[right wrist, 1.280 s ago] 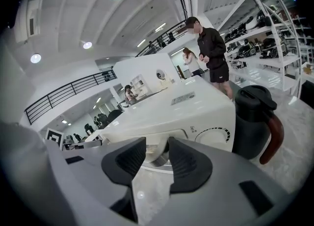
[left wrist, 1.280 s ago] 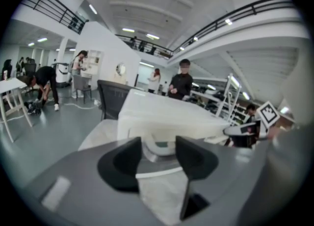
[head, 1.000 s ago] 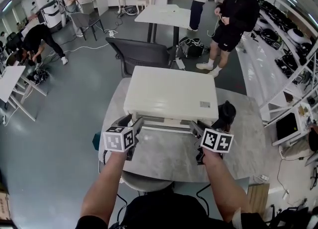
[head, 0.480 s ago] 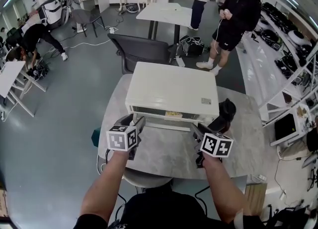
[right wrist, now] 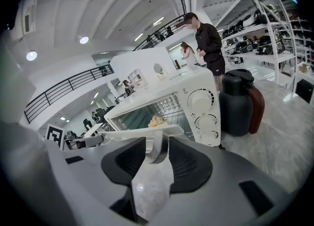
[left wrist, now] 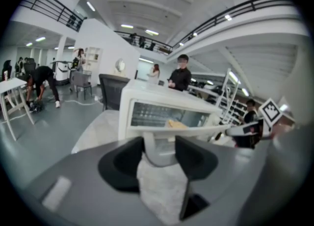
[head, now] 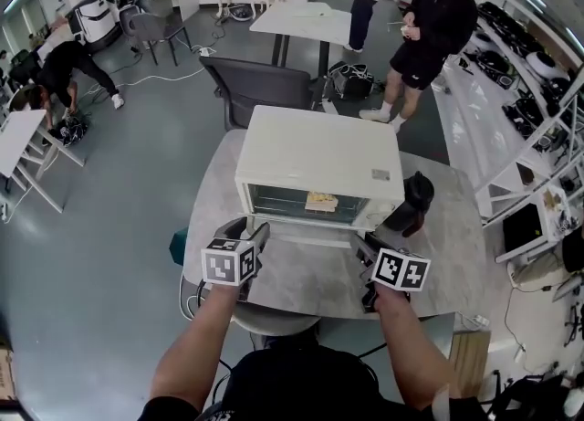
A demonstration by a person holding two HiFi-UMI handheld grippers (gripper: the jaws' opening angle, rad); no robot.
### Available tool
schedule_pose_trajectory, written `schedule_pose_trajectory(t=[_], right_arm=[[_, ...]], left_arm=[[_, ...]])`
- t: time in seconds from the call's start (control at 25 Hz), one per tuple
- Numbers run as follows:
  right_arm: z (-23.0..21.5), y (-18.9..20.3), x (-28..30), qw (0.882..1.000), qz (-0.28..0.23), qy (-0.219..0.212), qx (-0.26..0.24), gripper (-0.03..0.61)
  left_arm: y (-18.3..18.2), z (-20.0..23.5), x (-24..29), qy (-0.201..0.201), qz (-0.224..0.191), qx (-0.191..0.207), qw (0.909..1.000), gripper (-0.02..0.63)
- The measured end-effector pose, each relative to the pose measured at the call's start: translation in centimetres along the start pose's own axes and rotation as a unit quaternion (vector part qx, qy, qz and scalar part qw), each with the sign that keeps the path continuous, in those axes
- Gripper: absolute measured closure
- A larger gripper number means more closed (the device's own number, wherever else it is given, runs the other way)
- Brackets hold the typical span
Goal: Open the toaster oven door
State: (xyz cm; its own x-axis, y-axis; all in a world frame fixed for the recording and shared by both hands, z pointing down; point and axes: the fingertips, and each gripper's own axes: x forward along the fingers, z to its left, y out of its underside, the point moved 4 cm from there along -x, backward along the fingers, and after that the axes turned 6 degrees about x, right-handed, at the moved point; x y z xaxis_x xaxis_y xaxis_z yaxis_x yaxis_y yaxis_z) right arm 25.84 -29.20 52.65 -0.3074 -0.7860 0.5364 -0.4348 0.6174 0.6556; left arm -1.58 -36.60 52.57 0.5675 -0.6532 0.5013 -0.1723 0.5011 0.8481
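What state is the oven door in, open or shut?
Open. The door is swung down nearly flat in front of the oven, leaving the food inside uncovered.

Cream-white toaster oven (head: 319,150), grey-veined pale marble table (head: 301,284), black jug (right wrist: 235,105) with dark-red side, dark-grey chair (head: 260,86), blue-grey floor (head: 119,191).

Dark jug (head: 412,202) stands upright on the marble table (head: 301,278), toward your right. Behind the table you have a gray office chair (head: 260,90). Farther back, a white table (head: 306,25), with a person in black (head: 436,26) standing near it.
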Motion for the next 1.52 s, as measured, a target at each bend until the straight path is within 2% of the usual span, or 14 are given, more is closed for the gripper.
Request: schedule_pose_trajectory(t=[0.2, 0.44, 0.72, 0.88, 1.28, 1.52], right_arm=[[0.0, 2.0, -0.8, 1.0, 0.003, 0.012, 0.002, 0.446], [-0.2, 3.9, -1.2, 1.0, 0.001, 0.026, -0.005, 0.449], [-1.0, 6.1, -1.3, 0.999, 0.014, 0.033, -0.003, 0.453], [-1.3, 7.5, -1.4, 0.999, 0.024, 0.027, 0.006, 0.453], [-2.3, 10.3, -1.2, 0.999, 0.051, 0.012, 0.011, 0.451], [-1.8, 11.0, -2.3, 0.998, 0.057, -0.007, -0.014, 0.394]], left_arm=[[1.7, -0.4, -1.1, 0.009, 0.019, -0.005, 0.9998, 0.393], [2.9, 0.3, -3.2, 0.02, 0.004, -0.027, 0.9994, 0.377], [2.9, 1.6, -5.0, -0.015, -0.017, -0.022, 0.9995, 0.373], [3.4, 1.3, -4.7, -0.029, 0.002, -0.004, 0.9996, 0.374], [6.8, 0.4, -4.1, -0.042, 0.047, -0.001, 0.998, 0.377], [8.1, 0.3, -4.4, -0.044, 0.064, -0.005, 0.997, 0.382]])
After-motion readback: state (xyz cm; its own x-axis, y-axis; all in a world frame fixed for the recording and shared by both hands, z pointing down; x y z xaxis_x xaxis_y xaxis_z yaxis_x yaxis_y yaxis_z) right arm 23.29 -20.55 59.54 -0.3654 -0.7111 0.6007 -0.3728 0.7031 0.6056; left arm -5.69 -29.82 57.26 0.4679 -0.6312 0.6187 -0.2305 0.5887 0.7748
